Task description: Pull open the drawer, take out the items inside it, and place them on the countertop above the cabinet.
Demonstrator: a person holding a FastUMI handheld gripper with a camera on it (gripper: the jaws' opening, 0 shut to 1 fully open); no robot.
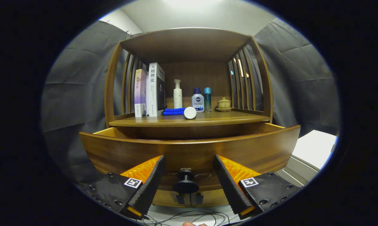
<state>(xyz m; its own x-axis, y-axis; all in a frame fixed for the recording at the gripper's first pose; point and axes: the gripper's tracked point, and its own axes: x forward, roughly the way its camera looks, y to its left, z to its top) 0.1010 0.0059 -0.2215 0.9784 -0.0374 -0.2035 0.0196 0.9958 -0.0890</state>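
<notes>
The wooden drawer (189, 150) of the cabinet stands pulled out toward me, its curved front panel right ahead of the fingers. Its black round knob (185, 185) sits between my two fingers, touching neither. My gripper (189, 171) is open, the black pads (154, 182) standing wide on either side of the knob. The drawer's inside is hidden behind its front panel. Above it is the countertop (226, 118), with a blue folded cloth (173, 111) and a white round jar (190, 112) lying on it.
On the countertop stand two books (151, 91), a white pump bottle (177, 95), a blue-capped bottle (197, 101), a teal bottle (207, 99) and a small lidded cup (224, 104). A shelf roof and slatted sides enclose it. Cables (189, 218) lie below; a white surface (314, 147) sits right.
</notes>
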